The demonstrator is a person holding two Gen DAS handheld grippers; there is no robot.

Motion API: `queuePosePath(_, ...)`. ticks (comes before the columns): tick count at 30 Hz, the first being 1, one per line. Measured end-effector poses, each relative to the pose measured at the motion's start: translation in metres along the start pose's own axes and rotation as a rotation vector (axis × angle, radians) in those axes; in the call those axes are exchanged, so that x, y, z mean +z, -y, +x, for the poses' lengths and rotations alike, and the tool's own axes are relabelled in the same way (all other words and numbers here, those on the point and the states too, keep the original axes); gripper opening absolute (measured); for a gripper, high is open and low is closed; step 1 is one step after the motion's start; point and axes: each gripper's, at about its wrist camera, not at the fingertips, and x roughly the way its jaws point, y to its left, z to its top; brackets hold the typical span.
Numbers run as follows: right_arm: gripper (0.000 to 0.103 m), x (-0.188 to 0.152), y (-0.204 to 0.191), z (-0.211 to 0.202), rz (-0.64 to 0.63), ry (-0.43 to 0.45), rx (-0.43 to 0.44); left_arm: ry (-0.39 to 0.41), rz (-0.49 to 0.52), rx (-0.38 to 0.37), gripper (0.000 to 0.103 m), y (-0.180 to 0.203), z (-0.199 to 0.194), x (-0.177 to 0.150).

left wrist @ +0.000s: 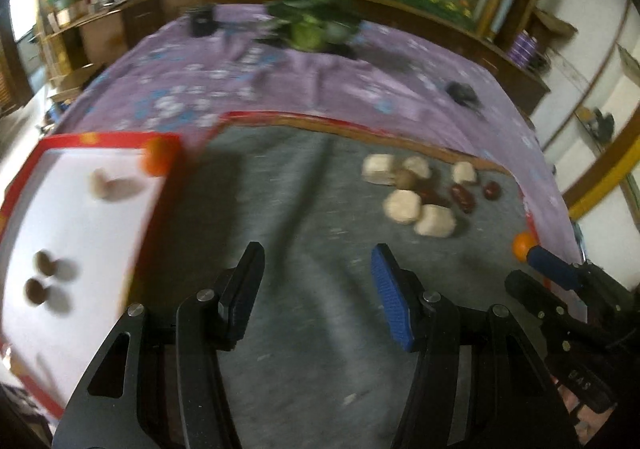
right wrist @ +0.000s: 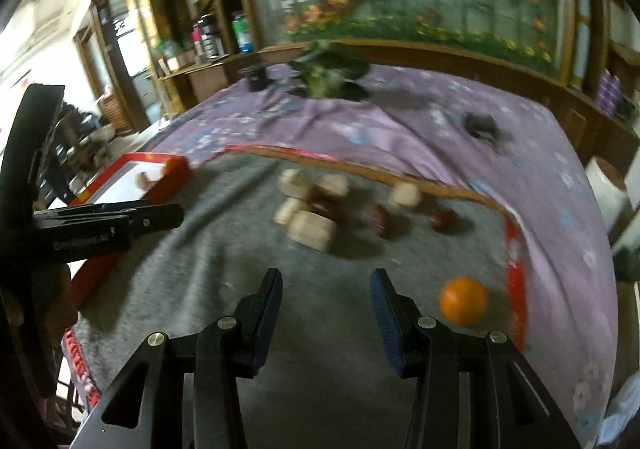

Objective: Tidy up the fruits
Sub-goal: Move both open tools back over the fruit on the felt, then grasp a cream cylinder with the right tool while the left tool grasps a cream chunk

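My left gripper [left wrist: 318, 253] hangs open over the grey mat [left wrist: 304, 201] with nothing between its fingers. To its left lies a white tray with a red rim [left wrist: 100, 139]; it holds an orange [left wrist: 158, 157] at its far corner and three small brown fruits [left wrist: 40, 263]. Pale chunks [left wrist: 400, 205] and red dates [left wrist: 462, 197] lie ahead to the right. My right gripper [right wrist: 326, 277] is open and empty above the mat. A loose orange [right wrist: 464, 301] sits just right of its blue finger. The pale chunks [right wrist: 312, 229] and dates [right wrist: 380, 217] lie beyond it.
A purple flowered cloth [right wrist: 420, 129] covers the table beyond the mat. On it stand a leafy plant [right wrist: 324, 77], a black cup [right wrist: 256, 79] and a small dark object [right wrist: 482, 125]. Wooden shelves with bottles line the back wall. The left gripper's body [right wrist: 108, 225] juts in at left.
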Motion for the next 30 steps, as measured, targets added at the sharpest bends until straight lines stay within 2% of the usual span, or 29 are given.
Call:
queuePosePath(4, 0.044, -0.005, 0.019, -0.002, 0.048, 0.003, 0.011, -0.045, 0.009, -0.023, 0.056, 0.019, 0.023, 0.012)
queuePosePath(7, 0.044, -0.002, 0.019, 0.005, 0.072, 0.002, 0.063, -0.049, -0.005, -0.016, 0.055, 0.022, 0.028, 0.018)
queuePosePath(9, 0.044, 0.005, 0.013, 0.014, 0.075, -0.002, 0.089, -0.041, -0.009, -0.006, 0.055, 0.018, 0.027, 0.019)
queuePosePath(15, 0.044, 0.029, -0.009, 0.06, 0.05, -0.055, 0.073, -0.038, -0.038, 0.034, 0.056, -0.005, 0.027, 0.019)
queuePosePath(19, 0.042, 0.034, -0.014, 0.082, 0.044, -0.092, 0.095, -0.038, -0.035, 0.024, 0.056, -0.009, 0.029, 0.02)
queuePosePath(20, 0.029, 0.033, -0.015, 0.082, 0.025, -0.085, 0.073, -0.038, -0.032, 0.018, 0.056, -0.008, 0.03, 0.021)
queuePosePath(21, 0.029, 0.032, -0.014, 0.082, 0.007, -0.079, 0.048, -0.039, -0.026, 0.011, 0.056, -0.006, 0.031, 0.021)
queuePosePath(24, 0.028, 0.029, 0.001, 0.072, 0.048, -0.077, 0.093, -0.053, 0.01, -0.022, 0.055, 0.004, 0.037, 0.021)
queuePosePath(27, 0.028, 0.025, 0.009, 0.054, 0.029, -0.049, 0.06, -0.059, 0.049, -0.079, 0.055, 0.016, 0.042, 0.022)
queuePosePath(30, 0.028, 0.02, 0.022, 0.042, 0.043, -0.041, 0.041, -0.064, 0.1, -0.095, 0.055, 0.03, 0.048, 0.024)
